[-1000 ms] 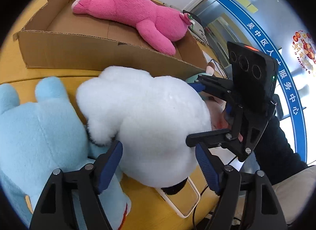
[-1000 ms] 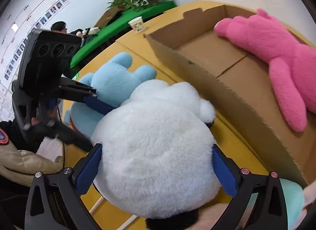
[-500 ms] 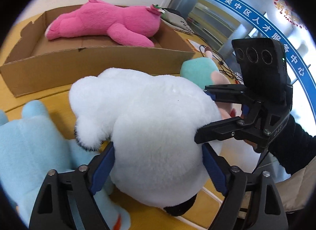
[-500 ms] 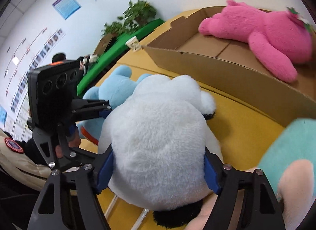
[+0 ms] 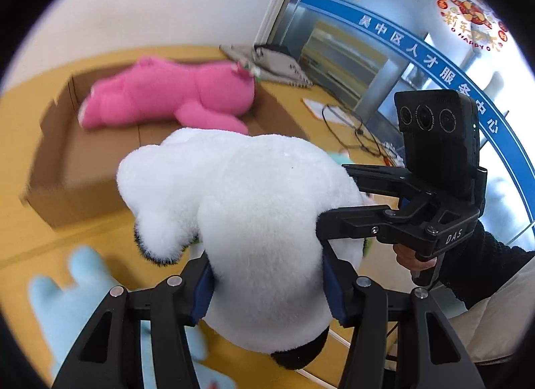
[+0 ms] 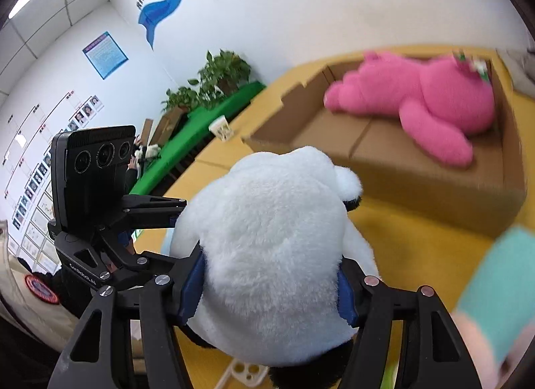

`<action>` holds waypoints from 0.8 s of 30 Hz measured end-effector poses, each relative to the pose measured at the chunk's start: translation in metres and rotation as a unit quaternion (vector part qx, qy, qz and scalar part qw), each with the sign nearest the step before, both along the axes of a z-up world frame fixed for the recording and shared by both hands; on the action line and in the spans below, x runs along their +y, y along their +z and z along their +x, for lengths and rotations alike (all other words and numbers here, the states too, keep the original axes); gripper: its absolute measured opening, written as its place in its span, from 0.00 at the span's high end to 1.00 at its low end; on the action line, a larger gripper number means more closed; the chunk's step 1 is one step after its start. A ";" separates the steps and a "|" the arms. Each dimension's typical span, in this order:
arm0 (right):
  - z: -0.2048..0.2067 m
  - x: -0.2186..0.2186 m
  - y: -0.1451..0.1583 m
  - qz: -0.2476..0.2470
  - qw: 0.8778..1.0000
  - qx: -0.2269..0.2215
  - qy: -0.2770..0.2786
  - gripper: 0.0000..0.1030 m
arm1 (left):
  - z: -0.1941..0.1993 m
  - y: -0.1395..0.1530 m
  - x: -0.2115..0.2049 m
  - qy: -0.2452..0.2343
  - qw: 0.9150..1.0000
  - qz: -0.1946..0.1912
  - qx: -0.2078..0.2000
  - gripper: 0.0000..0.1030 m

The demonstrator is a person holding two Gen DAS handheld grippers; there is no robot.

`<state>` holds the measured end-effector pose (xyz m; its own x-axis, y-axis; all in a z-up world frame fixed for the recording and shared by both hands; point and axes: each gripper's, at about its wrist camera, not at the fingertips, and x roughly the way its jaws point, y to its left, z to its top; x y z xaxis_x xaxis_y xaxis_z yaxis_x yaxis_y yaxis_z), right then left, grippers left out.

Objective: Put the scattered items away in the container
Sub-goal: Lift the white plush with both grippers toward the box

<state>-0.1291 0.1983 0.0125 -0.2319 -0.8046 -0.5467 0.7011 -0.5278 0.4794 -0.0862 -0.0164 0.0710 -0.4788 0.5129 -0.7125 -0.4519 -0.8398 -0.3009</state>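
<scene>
A big white plush toy (image 5: 240, 208) with black tips is held in the air by both grippers, above the yellow table. My left gripper (image 5: 267, 285) is shut on its lower part. My right gripper (image 6: 267, 285) is shut on it from the other side and also shows in the left wrist view (image 5: 337, 202). The white plush shows in the right wrist view (image 6: 267, 242) too. The shallow cardboard box (image 5: 83, 161) lies ahead with a pink plush (image 5: 170, 98) inside; in the right wrist view the box (image 6: 434, 185) and pink plush (image 6: 418, 101) are at the upper right.
A light blue plush (image 5: 67, 305) lies on the table (image 5: 67, 248) below left. A teal and pink plush (image 6: 495, 288) lies at the right. A white phone case (image 6: 244, 372) lies under the white plush. Cables and papers (image 5: 347, 128) lie beyond the box. A paper cup (image 6: 220, 126) stands far off.
Both grippers have lifted the white plush off the table and carried it higher and closer to the box. The blue plush has dropped lower in view.
</scene>
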 end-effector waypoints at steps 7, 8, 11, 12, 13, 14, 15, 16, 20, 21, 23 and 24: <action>-0.040 -0.041 0.084 -0.026 0.992 0.116 -0.040 0.33 | -0.062 0.077 -0.039 -0.010 0.995 -0.047 0.091 0.47; -0.048 -0.049 0.093 -0.027 0.990 0.128 -0.046 0.33 | -0.071 0.082 -0.045 -0.011 0.994 -0.048 0.095 0.47; -0.075 -0.070 0.106 -0.035 0.986 0.145 -0.067 0.33 | -0.105 0.085 -0.066 -0.017 0.993 -0.053 0.103 0.47; -0.082 -0.077 0.106 -0.036 0.986 0.148 -0.073 0.33 | -0.114 0.082 -0.072 -0.019 0.993 -0.053 0.103 0.47; -0.090 -0.084 0.104 -0.035 0.985 0.149 -0.080 0.33 | -0.125 0.077 -0.078 -0.022 0.993 -0.053 0.100 0.47; -0.100 -0.093 0.099 -0.034 0.985 0.144 -0.091 0.33 | -0.137 0.068 -0.086 -0.025 0.994 -0.051 0.094 0.47; -0.108 -0.099 0.093 -0.032 0.985 0.138 -0.099 0.33 | -0.149 0.058 -0.092 -0.027 0.995 -0.047 0.085 0.47; -0.119 -0.108 0.083 -0.028 0.985 0.129 -0.111 0.33 | -0.162 0.047 -0.099 -0.029 0.996 -0.043 0.075 0.47; -0.152 -0.129 0.035 -0.016 0.984 0.086 -0.158 0.33 | -0.203 -0.008 -0.123 -0.036 0.999 -0.020 0.024 0.47; -0.159 -0.132 0.022 -0.017 0.983 0.068 -0.171 0.33 | -0.210 -0.023 -0.129 -0.040 0.999 -0.017 0.009 0.47; -0.167 -0.141 -0.008 -0.016 0.979 0.024 -0.200 0.33 | -0.216 -0.049 -0.136 -0.047 0.999 -0.020 -0.019 0.47; -0.169 -0.146 -0.022 -0.008 0.978 0.006 -0.208 0.33 | -0.216 -0.062 -0.139 -0.049 0.998 -0.022 -0.028 0.46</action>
<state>-0.2977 0.0519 -0.0099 -0.5471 -0.6475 -0.5304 0.4326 -0.7613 0.4830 -0.3020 -0.1557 0.0092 -0.3868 0.5220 -0.7602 -0.5156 -0.8059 -0.2910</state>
